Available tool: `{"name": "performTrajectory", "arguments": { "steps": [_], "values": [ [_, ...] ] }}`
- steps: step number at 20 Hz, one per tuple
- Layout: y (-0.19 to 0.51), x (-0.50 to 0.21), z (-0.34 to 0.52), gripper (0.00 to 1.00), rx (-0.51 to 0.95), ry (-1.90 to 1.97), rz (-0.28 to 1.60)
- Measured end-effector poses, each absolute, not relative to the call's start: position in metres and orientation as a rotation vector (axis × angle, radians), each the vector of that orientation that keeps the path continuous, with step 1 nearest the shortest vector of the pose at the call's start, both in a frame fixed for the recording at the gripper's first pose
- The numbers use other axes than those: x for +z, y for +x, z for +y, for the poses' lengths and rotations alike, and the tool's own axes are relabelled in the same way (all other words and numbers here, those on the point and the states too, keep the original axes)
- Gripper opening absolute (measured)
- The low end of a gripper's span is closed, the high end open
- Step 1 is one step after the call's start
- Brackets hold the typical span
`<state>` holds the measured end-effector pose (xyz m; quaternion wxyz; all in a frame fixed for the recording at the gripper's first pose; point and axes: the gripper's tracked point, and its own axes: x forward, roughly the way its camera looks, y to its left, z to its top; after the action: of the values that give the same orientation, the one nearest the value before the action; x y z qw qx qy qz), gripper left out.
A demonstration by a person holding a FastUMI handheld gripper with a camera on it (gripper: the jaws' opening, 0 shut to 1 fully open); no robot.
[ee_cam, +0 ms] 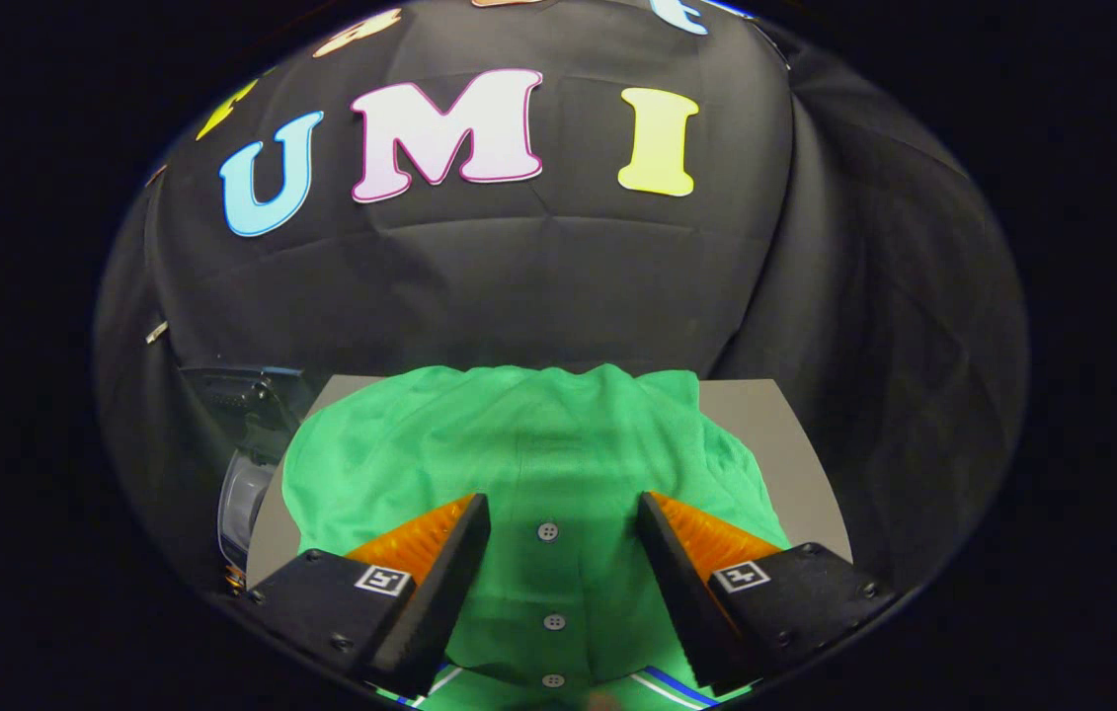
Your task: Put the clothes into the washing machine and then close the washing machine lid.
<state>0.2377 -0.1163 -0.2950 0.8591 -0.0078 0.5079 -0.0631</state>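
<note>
1. Gripper [563,504]: we see its two fingers spread wide, nothing clasped between them. Each finger carries a small square marker near its base. The ribbed pads [420,538] face inward across the gap. Whether the tips rest on the cloth below or hang just over it, we cannot tell.

2. Shirt [528,444]: green, of a fine mesh-like weave, lying spread and a little rumpled. We count three pale buttons [547,532] in a line down its front, running through the gap between the fingers. At its nearest end, below the fingers, we note a collar or hem trimmed with white and blue stripes [662,681]. The cloth reaches beyond both fingertips and out past either finger.

3. Table [765,425]: a flat grey surface under the shirt, bare along its right side and in a thin strip at the left. The shirt covers most of it and reaches its far edge.

4. Washer [247,444]: we take the dark body with a rounded pale part, left of the table and lower, to be the machine. It is dim; we cannot tell how its lid stands. The shirt lies wholly apart from it, on the table.

5. Wall [558,286]: black cloth, creased, behind the table.
</note>
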Motion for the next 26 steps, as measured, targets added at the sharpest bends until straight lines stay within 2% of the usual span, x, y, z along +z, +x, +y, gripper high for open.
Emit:
{"name": "performTrajectory", "arguments": {
  "steps": [1,4,6,7,12,18,22,26],
  "values": [
    [0.239,-0.296,-0.112,0.89,-0.111,0.007,1.079],
    [0.244,-0.301,-0.104,0.22,-0.090,0.028,1.082],
    [0.250,-0.298,-0.106,0.21,-0.086,0.012,1.062],
    [0.247,-0.299,-0.106,0.05,-0.091,0.022,1.057],
    [0.243,-0.279,-0.098,0.05,-0.103,0.087,0.988],
    [0.238,-0.191,-0.065,0.05,-0.068,0.180,0.779],
    [0.231,-0.128,-0.022,0.05,0.005,0.219,0.634],
    [0.227,-0.080,0.046,0.05,0.145,0.227,0.541]
  ]
}}
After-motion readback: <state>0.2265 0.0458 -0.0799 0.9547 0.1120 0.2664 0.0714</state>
